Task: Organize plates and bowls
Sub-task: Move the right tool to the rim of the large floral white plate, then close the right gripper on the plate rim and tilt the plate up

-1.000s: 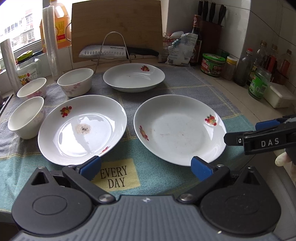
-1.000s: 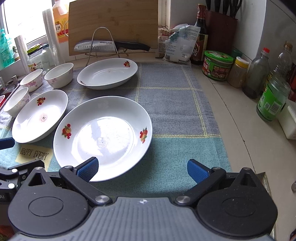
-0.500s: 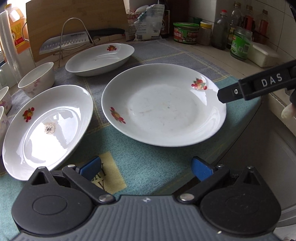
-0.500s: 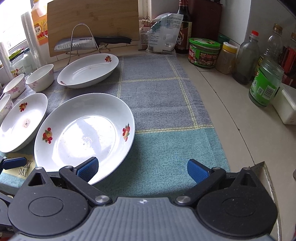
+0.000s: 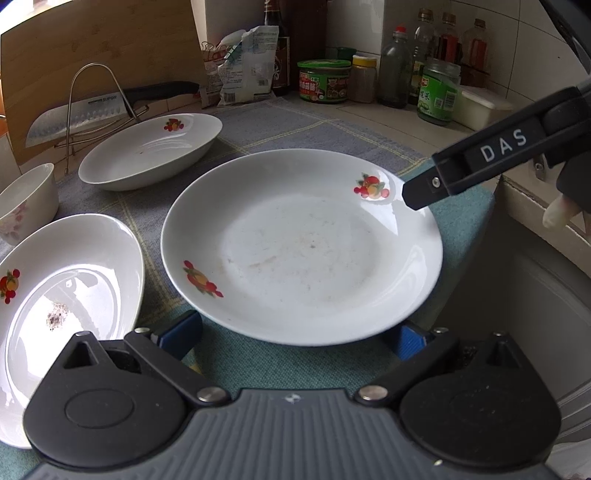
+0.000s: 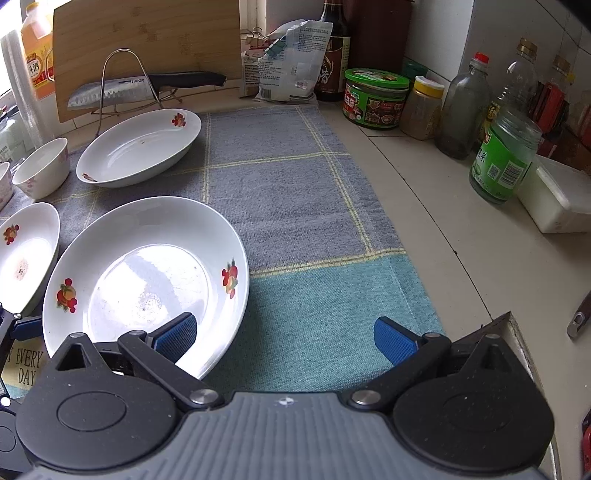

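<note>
Both of my grippers have come closer to the near plate (image 5: 303, 251) since a second ago, and it now fills much more of the left view. It is round, white and shiny, with small red fruit pictures on its rim and faint smears in the middle. It lies flat on the cloth (image 6: 295, 192), which is rough and woven, grey at the back and teal at the front, with thin yellow lines. My left gripper (image 5: 299, 332) sits low at the near rim of this plate, jaws wide open, one blue pad on each side, and I cannot tell if they touch it. My right gripper (image 6: 284, 338) is wide open too; its left pad hangs over the plate's near edge and its right pad is over the teal cloth. In the left view its black finger marked DAS reaches in over the plate's far right rim. A second plate (image 5: 62, 295) with a dark speck lies just left, very near the first. A third plate (image 6: 140, 147) lies farther back, well apart. A white bowl (image 6: 42, 168) stands to its left. Behind are a wire rack with a knife (image 6: 122, 90), a wooden board (image 6: 147, 33), a green tub (image 6: 375, 98) and some bottles.
</note>
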Tool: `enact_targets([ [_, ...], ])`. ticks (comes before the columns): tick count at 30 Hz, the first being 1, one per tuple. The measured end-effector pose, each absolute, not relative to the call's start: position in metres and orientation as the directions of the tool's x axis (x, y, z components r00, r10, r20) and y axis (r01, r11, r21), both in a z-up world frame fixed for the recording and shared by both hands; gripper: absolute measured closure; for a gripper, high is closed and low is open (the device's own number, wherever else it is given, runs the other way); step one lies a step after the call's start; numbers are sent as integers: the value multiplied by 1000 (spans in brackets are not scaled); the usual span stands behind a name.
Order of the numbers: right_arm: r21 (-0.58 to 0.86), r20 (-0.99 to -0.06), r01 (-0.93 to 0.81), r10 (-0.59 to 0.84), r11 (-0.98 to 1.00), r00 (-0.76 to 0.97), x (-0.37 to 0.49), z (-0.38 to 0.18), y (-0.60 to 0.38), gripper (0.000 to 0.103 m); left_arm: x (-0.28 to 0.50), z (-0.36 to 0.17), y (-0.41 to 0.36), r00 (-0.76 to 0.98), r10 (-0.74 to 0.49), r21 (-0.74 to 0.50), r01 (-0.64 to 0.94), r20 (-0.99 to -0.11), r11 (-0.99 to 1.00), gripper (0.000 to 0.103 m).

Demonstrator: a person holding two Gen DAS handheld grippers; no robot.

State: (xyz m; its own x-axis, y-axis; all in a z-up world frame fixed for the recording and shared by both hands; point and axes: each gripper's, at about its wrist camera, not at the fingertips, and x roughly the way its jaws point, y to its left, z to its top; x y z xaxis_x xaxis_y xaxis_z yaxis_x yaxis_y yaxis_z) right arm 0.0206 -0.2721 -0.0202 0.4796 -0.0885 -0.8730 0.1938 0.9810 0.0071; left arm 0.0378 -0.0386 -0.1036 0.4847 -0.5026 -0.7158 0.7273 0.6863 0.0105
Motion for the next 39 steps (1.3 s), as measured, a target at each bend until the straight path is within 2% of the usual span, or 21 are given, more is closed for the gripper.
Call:
enact_targets([
  [11, 31, -890, 110, -23, 993, 456, 48, -29, -271, 0, 39, -104, -40, 474, -544, 15, 763, -692, 646, 0],
  [21, 171, -926, -1, 161, 985, 343, 89, -61, -291, 0, 39, -105, -41, 473, -538, 9, 757, -697, 653, 0],
  [30, 110, -933, -131, 148, 985, 329, 91, -65, -285, 0, 41, -103, -42, 470, -535, 11, 759, -702, 651, 0],
  [39, 115, -923, -178, 172, 977, 345, 88, -64, -289, 0, 40, -103, -41, 471, -537, 12, 760, -699, 650, 0],
])
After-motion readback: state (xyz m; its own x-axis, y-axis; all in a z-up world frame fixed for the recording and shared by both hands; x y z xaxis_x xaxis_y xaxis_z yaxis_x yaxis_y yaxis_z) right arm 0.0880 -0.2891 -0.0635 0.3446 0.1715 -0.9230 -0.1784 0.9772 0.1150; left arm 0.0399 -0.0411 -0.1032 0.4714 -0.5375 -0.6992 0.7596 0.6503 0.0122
